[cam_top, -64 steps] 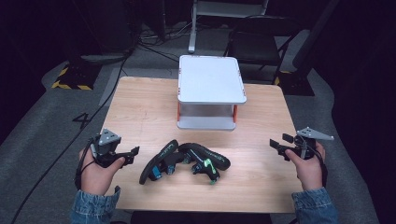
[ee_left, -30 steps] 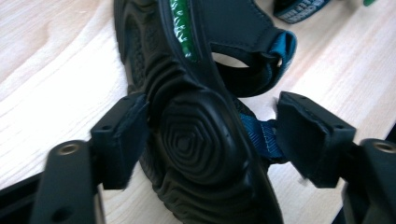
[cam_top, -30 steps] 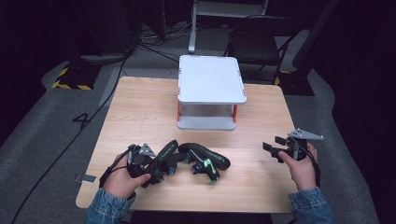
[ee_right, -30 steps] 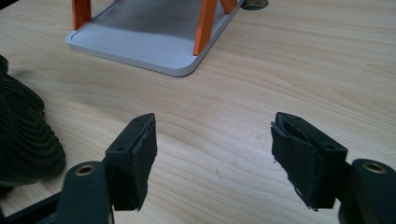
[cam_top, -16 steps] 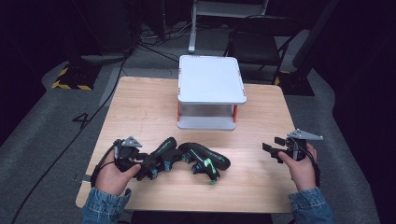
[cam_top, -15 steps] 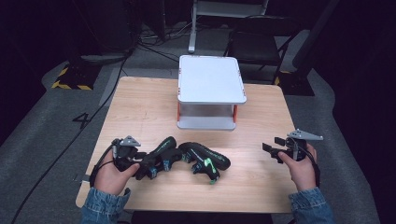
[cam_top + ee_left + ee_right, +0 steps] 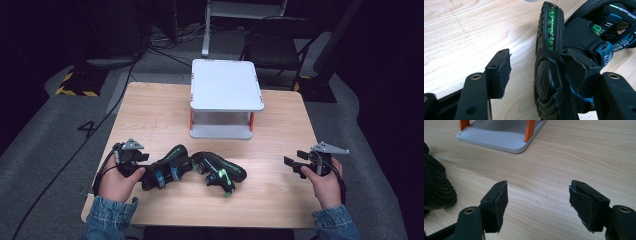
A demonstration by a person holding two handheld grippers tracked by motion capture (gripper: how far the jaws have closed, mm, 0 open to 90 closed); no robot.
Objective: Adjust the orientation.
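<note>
Left jaws: apart, straddling the heel of the left sandal (image 7: pixel 554 75); they have just been opening a little. The left pad (image 7: pixel 501 72) stands clear of the sole; the right jaw sits behind the strap, contact there cannot be told.
Left gripper (image 7: pixel 145 165): low at the table's near-left, aimed along the sandal's length.
Left sandal: on its edge, sole toward the pad, green inlay uppermost, blue straps on the far side; touching or just beside the right sandal (image 7: pixel 220 172).
Right jaws: wide apart, nothing between them, bare table (image 7: pixel 574 157) ahead.
Right gripper (image 7: pixel 300 165): near-right, well apart from both sandals.
Rack (image 7: pixel 225 90): white, two levels, orange posts, mid-table behind the sandals; likely destination.
Step in hand: grasping the left sandal at the heel.
Method: centre the sole and strap between both pads before closing; close across the sole's thickness, not the loose strap.
Risk: a strap-only grip lets the sandal swing; lifting may drag the neighbouring sandal.
</note>
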